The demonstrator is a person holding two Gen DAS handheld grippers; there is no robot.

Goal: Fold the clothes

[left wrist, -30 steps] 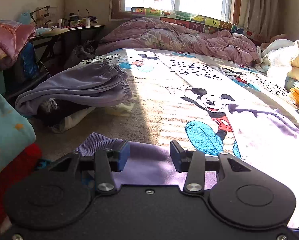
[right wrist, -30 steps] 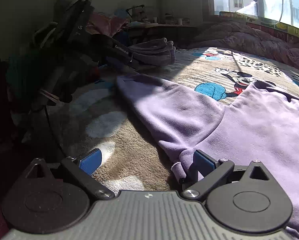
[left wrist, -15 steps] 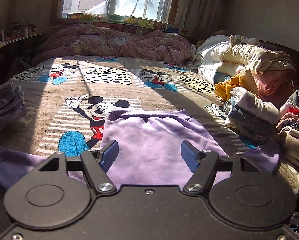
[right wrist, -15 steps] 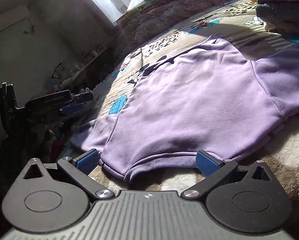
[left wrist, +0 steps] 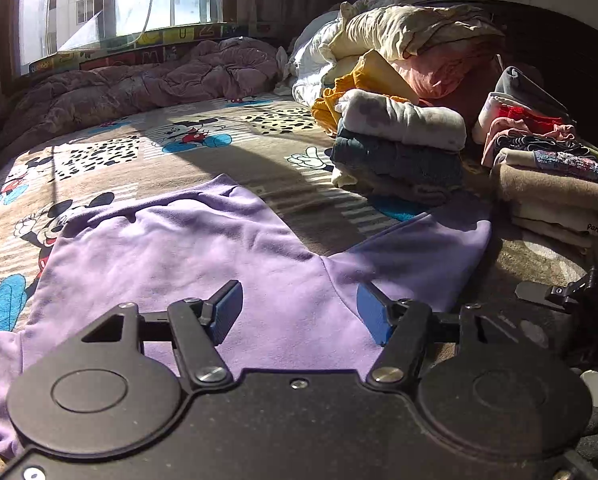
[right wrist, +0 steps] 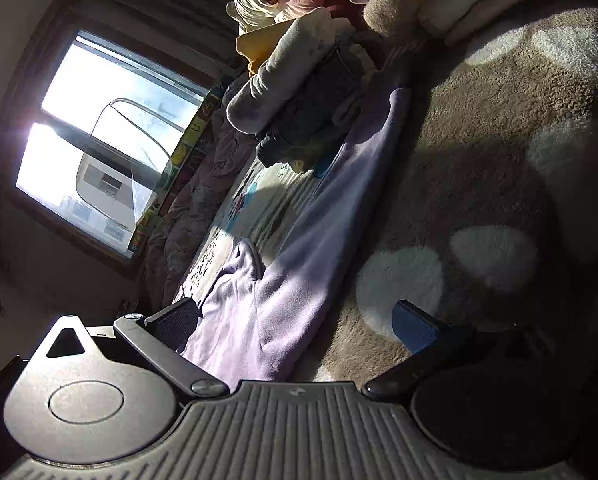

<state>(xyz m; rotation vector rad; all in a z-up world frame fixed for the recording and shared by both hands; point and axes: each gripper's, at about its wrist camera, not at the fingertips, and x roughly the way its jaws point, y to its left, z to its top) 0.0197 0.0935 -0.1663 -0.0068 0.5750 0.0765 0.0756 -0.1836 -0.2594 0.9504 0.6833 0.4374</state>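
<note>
Sweatshirt (left wrist: 203, 264) spread flat on bed (left wrist: 111, 148) for folding; left gripper (left wrist: 299, 312) closing, empty, right gripper (right wrist: 295, 320) wide open, sleeve (right wrist: 323, 224) toward 12 o'clock.

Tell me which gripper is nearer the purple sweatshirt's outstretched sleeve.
Right. The right gripper is open at the sleeve, beside the underarm. The left gripper, jaws closing on nothing, hovers over the sweatshirt body.
</note>
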